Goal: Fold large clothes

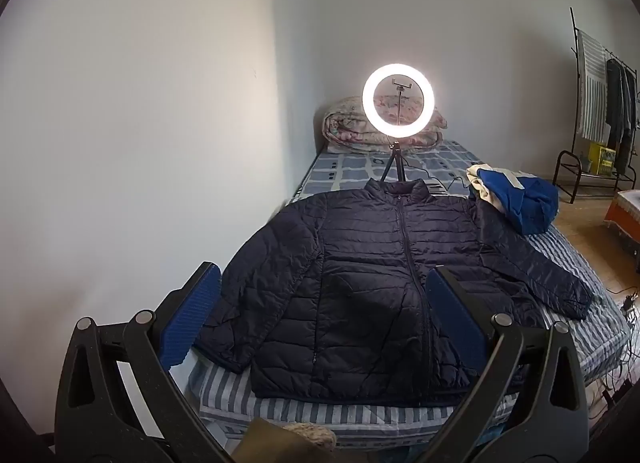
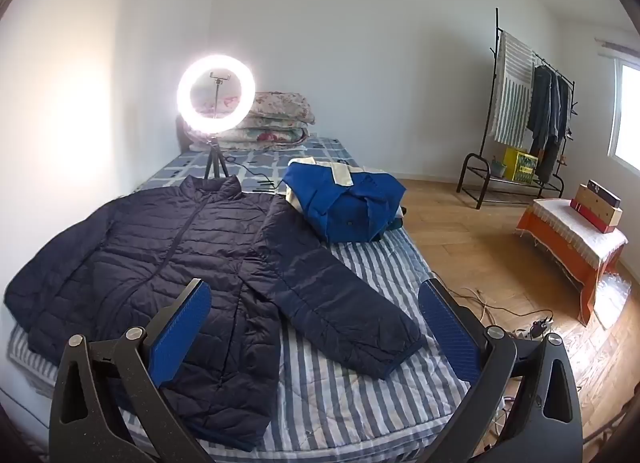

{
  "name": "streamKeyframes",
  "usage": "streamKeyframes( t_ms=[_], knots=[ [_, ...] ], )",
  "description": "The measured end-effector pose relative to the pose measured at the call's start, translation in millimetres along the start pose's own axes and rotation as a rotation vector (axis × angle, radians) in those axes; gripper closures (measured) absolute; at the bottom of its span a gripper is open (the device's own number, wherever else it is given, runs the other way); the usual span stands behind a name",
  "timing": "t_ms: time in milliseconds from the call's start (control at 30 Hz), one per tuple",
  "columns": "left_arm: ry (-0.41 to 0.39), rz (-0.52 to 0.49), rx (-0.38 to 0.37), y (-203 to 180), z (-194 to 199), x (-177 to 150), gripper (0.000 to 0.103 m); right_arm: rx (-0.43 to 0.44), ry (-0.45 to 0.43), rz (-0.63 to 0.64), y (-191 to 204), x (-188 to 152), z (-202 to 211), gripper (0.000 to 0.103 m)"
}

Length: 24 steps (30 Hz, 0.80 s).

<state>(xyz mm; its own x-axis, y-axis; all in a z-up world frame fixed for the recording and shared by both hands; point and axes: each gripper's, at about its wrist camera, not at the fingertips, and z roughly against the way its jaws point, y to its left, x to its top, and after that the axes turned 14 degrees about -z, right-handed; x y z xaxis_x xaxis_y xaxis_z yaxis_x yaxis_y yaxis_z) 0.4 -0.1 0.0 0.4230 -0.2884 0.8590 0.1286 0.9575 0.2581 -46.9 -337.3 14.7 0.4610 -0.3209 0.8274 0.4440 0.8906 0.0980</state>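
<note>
A dark navy quilted jacket [image 1: 372,267] lies flat and zipped on the striped bed [image 1: 360,415], collar toward the far end, both sleeves spread out. In the right wrist view the same jacket [image 2: 160,255] fills the left, its near sleeve [image 2: 340,303] reaching toward the bed's right edge. My left gripper [image 1: 320,283] hovers open above the jacket's lower half, nothing between its blue pads [image 1: 192,315]. My right gripper [image 2: 312,303] hangs open over the sleeve and the striped cover [image 2: 340,395], touching nothing.
A lit ring light [image 1: 398,101] on a tripod stands behind the collar, its cable across the bed. A blue and cream garment heap [image 2: 348,203] lies beside the jacket. Folded quilts [image 2: 276,119] at the head, a clothes rack [image 2: 532,111], an orange bench [image 2: 572,239], floor cables [image 2: 532,327].
</note>
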Motion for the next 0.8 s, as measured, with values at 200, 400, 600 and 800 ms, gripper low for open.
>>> streamKeyframes(
  t_ms=[200,400,600,800],
  knots=[
    [-0.005,0.011,-0.005,6,-6,3,0.0,0.001,-0.005,0.003,2,0,2,0.0],
    [-0.044,0.003,0.02,2,10,2,0.0,0.0,-0.015,-0.009,-3,7,5,0.0],
    [-0.048,0.008,0.027,1,13,3,0.0,-0.015,-0.031,-0.004,1,5,10,0.0],
    [-0.049,0.018,0.036,4,12,8,0.0,-0.017,-0.042,-0.004,2,8,12,0.0]
  ],
)
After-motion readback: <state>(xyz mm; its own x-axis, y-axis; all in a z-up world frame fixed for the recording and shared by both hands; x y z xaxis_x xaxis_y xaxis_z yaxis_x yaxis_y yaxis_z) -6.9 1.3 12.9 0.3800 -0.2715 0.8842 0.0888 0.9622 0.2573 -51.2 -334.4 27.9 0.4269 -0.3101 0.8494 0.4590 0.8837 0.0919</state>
